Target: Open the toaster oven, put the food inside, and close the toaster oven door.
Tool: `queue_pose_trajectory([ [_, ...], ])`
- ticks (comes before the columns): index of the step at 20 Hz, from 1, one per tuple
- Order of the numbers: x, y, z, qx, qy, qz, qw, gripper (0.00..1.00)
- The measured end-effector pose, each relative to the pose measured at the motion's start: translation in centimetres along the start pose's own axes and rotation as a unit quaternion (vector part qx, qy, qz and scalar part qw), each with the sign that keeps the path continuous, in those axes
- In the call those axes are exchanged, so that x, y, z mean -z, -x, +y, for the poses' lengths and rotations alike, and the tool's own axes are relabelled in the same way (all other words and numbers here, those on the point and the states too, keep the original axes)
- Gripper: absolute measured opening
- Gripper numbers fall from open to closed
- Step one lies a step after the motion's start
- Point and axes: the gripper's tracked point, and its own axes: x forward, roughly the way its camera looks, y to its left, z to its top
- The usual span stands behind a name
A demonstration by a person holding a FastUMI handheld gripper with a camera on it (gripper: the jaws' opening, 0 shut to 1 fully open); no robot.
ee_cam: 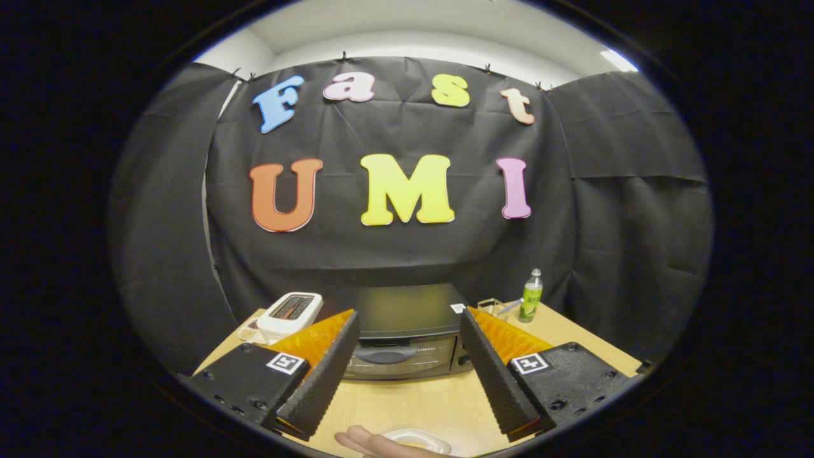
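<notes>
Nearest, a person's hand (372, 443) rested beside a small white dish (416, 437) on the wooden table (413, 404); what it held was too cropped to tell. The gripper (407, 346) hovered with its fingers wide apart, holding nothing. Just beyond them sat the toaster oven (407, 337), door shut. Its rigid door would likely swing stiffly; the curved handle (386, 354) looked the place to grip. Farther left stood a white toaster (289, 315), farther right a green bottle (531, 296).

Black toaster oven (407, 334) on wooden table, door closed, beyond fingers.
</notes>
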Motion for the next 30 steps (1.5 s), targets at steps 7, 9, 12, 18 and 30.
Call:
queue_pose_trajectory([
  [7, 5.7, -9.4, 2.1, -0.012, 0.017, 0.064, 0.998, 1.00],
  [9, 7.1, -11.1, 2.5, -0.019, 0.007, 0.075, 0.997, 1.00],
  [12, 9.6, -13.0, 2.9, -0.027, -0.004, 0.101, 0.994, 1.00],
  [18, 10.7, -13.9, 3.3, -0.041, 0.008, 0.128, 0.991, 1.00],
  [30, 14.0, -8.4, 2.0, -0.072, 0.033, 0.109, 0.991, 1.00],
])
